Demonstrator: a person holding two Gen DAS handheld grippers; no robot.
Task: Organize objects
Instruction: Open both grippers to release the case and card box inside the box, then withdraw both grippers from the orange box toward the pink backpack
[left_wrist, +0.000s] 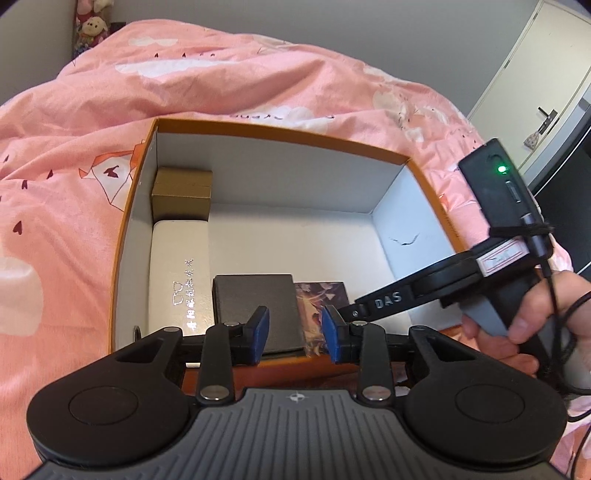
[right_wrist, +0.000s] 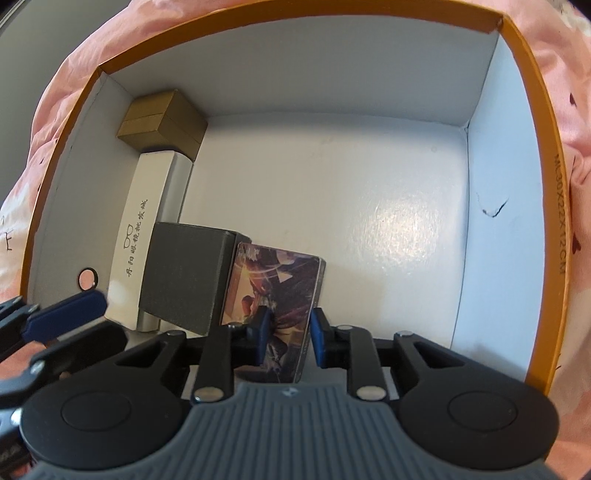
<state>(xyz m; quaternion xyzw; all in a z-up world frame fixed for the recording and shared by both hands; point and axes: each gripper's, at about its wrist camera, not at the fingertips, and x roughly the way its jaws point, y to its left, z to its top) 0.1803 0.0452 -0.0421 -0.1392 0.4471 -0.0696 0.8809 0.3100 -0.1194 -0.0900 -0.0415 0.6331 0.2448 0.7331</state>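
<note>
While four things are already sitting along the left and near walls of the orange-rimmed box (right_wrist: 532, 74), the sorting is looking well along, though most of the white floor is lying bare and nothing more to pack is showing on the pink bedspread (left_wrist: 221, 81). The right gripper (right_wrist: 288, 328) is hanging over the picture-printed card box (right_wrist: 277, 291), jaws partly apart and gripping nothing that I can tell. The left gripper (left_wrist: 295, 328) is hovering empty, half open, above the dark grey box (left_wrist: 258, 310). The card box is standing on edge, glossy and purple-orange, touching the grey box, beside the white glasses case (right_wrist: 144, 221) and brown carton (right_wrist: 162, 122).
</note>
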